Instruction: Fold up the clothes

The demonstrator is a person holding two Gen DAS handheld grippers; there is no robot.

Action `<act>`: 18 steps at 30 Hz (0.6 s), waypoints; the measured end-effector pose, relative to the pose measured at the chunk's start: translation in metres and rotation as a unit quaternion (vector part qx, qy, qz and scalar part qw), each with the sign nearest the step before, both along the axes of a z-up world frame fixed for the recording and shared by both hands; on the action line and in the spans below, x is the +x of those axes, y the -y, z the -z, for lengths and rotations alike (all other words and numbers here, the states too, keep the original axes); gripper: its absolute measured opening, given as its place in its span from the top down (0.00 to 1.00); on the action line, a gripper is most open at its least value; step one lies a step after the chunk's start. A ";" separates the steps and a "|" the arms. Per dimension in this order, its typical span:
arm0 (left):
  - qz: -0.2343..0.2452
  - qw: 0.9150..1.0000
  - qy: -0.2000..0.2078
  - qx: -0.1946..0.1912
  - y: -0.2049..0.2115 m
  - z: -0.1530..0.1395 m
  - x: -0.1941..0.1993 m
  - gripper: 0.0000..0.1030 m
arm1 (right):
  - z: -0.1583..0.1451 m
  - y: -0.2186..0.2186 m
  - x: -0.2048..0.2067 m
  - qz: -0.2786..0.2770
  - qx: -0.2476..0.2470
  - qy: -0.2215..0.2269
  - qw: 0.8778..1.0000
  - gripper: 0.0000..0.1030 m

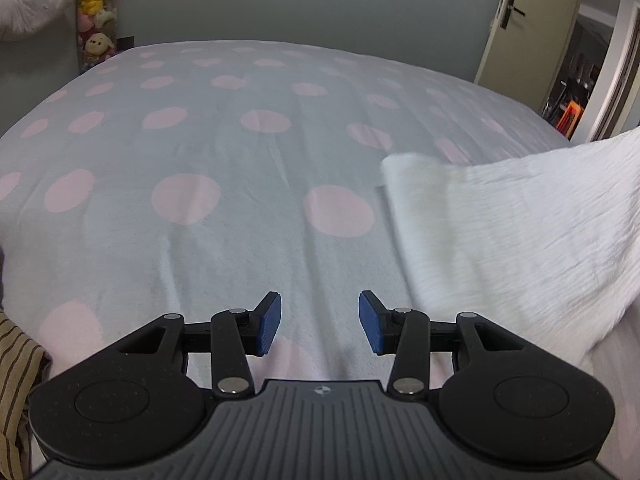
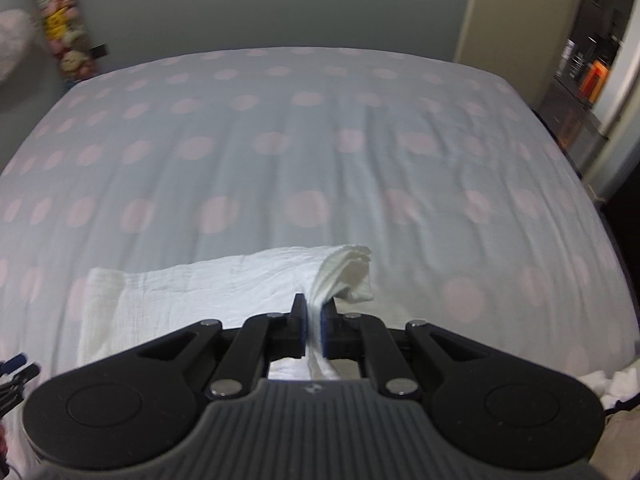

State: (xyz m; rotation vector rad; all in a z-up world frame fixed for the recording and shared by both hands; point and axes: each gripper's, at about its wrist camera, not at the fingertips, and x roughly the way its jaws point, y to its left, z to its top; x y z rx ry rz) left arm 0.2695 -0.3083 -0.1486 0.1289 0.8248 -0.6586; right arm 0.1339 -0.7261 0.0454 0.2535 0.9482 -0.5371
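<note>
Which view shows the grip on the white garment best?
The right wrist view: the right gripper is shut on the white garment, with cloth bunched between its pads. The left wrist view shows only the garment draped at the right, no grip; the left gripper is open and empty.

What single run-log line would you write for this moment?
left gripper: open, empty, over bedspread | right gripper: shut on white cloth | cloth: partly lifted | fold: unfinished
</note>
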 end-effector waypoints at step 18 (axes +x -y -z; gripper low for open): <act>0.096 0.995 0.003 0.004 0.067 0.007 -0.015 0.58 | 0.150 0.114 -0.004 0.074 0.042 -0.041 0.996 0.75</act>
